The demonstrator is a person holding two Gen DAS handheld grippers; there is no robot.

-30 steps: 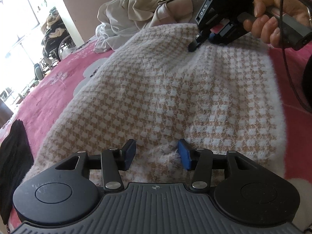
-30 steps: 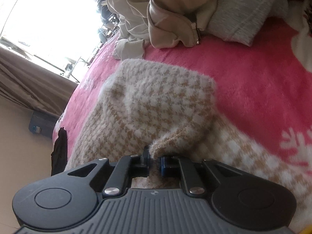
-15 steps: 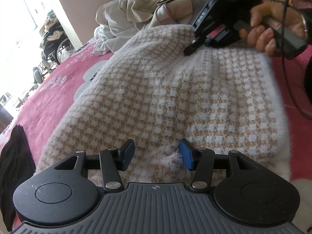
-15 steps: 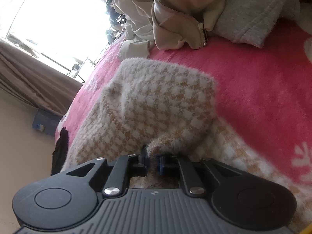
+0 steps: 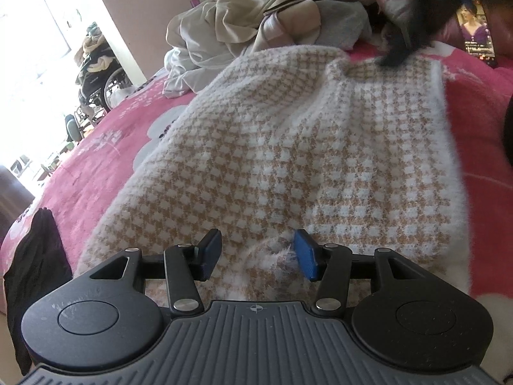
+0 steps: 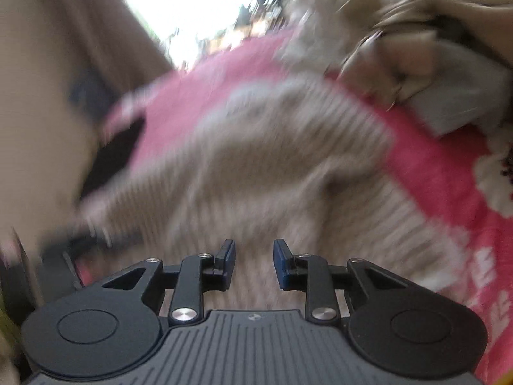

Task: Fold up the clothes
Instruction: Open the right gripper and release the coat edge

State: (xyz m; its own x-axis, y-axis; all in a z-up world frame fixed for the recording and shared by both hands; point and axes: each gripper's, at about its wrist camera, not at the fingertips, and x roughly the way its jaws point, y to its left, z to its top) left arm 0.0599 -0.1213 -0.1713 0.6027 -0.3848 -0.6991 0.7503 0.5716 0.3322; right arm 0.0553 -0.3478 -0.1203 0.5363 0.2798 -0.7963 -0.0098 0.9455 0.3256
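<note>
Nearest, left gripper (image 5: 256, 256) half open over the sweater (image 5: 288, 160) hem, pinching nothing. Sweater spread flat on pink blanket (image 5: 96, 166). Farther off, right gripper (image 6: 254, 263) just opening, empty. Fold laid; next, probably regrasp an edge.

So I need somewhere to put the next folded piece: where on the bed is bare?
Bare pink blanket lies left of the checked sweater, between the black garment and the beige clothes pile. A narrower strip runs along the sweater's right edge. The far end is crowded with heaped clothes.
</note>
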